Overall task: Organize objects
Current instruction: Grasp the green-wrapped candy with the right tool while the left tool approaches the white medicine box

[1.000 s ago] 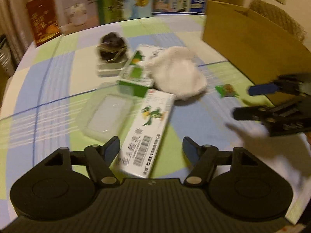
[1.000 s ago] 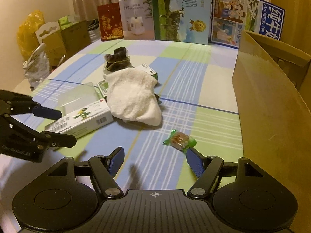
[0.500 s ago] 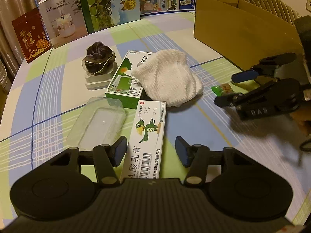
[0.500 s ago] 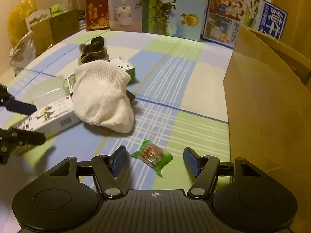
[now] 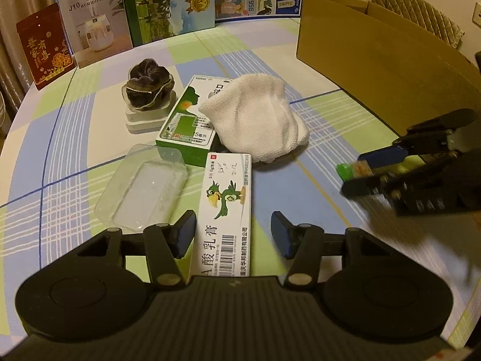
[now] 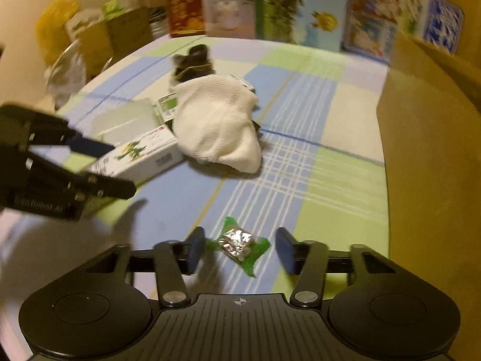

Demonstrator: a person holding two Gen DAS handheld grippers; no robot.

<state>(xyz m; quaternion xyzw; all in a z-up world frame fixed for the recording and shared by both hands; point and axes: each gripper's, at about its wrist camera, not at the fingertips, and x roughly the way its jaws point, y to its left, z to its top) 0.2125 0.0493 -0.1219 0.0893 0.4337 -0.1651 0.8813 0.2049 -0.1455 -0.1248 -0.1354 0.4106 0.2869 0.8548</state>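
We hold the left gripper (image 5: 233, 234) wide around the ointment box (image 5: 225, 207) on the worktop (image 5: 75, 150). Our right gripper (image 6: 239, 248) brackets the candy (image 6: 239, 245), jaws wide, near the carton (image 6: 427, 180).

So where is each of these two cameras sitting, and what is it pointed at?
Left wrist: sits on the left gripper, looking along its open fingers at the ointment box between them; the right gripper shows at right.
Right wrist: sits on the right gripper, fingers open around the candy; the left gripper shows at left.
Both share the white cloth, the box and the candy.
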